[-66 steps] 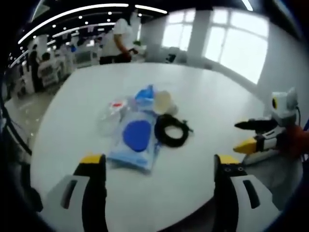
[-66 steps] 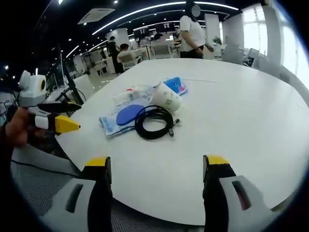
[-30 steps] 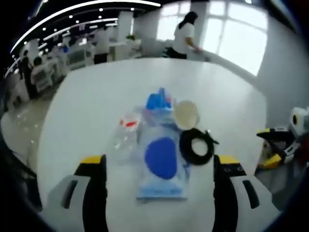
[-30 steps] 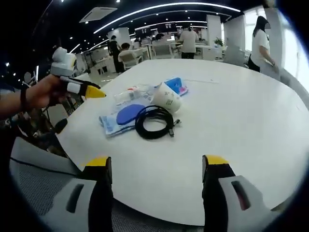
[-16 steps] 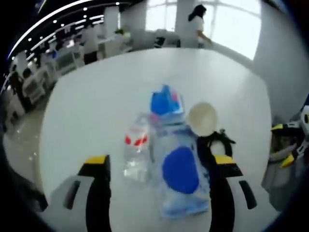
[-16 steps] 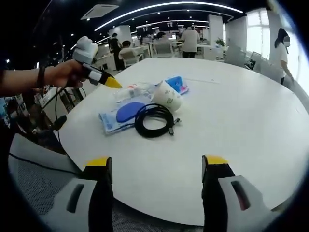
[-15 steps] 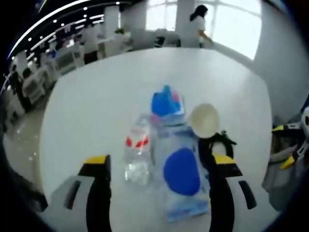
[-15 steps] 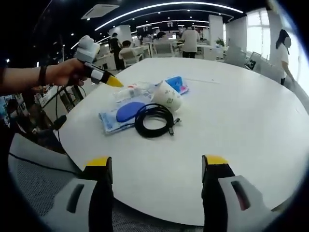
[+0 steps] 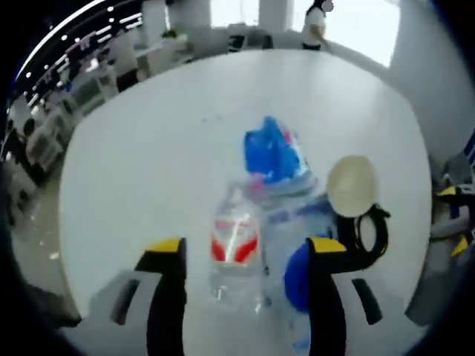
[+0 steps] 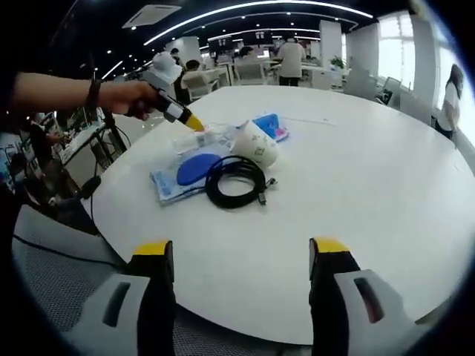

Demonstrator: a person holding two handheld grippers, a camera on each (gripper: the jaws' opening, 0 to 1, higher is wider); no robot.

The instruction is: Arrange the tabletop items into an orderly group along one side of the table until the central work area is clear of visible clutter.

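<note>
— So where does your left gripper (image 9: 241,256) stand?

— Low over the cluster on the white worktop (image 9: 148,141). Your two fingers (image 9: 167,256) are spread wide, and the clear plastic bottle (image 9: 234,248) with the red label lies between them, its length running away from you. From the left gripper view I cannot tell whether either finger touches it; nothing is clamped.

— And what lies around the bottle?

— Just to its right sits the clear packet with the blue disc (image 9: 297,276), partly hidden behind your right-hand finger. Beyond the bottle lies a blue packet (image 9: 272,152). The paper cup (image 9: 352,185) is on its side, mouth toward you, next to the black coiled cable (image 9: 369,231), which sits near the worktop's right edge in that view.

— How does it look from the other side?

— In the right gripper view your left hand (image 10: 122,96) reaches in from the left, and the yellow tip of the gripper it holds is at the bottle (image 10: 202,138). The cup (image 10: 256,147) lies beside the cable (image 10: 237,182), the cable overlaps the packet with the blue disc (image 10: 185,173), and the blue packet (image 10: 269,125) sits behind the cup. All of these form one tight group toward the near left part of the worktop (image 10: 356,170).

— And the right gripper (image 10: 240,256)?

— Held back at the worktop's near edge, well apart from the group, with its fingers (image 10: 329,259) wide apart and nothing between them. People stand among desks in the room behind.
</note>
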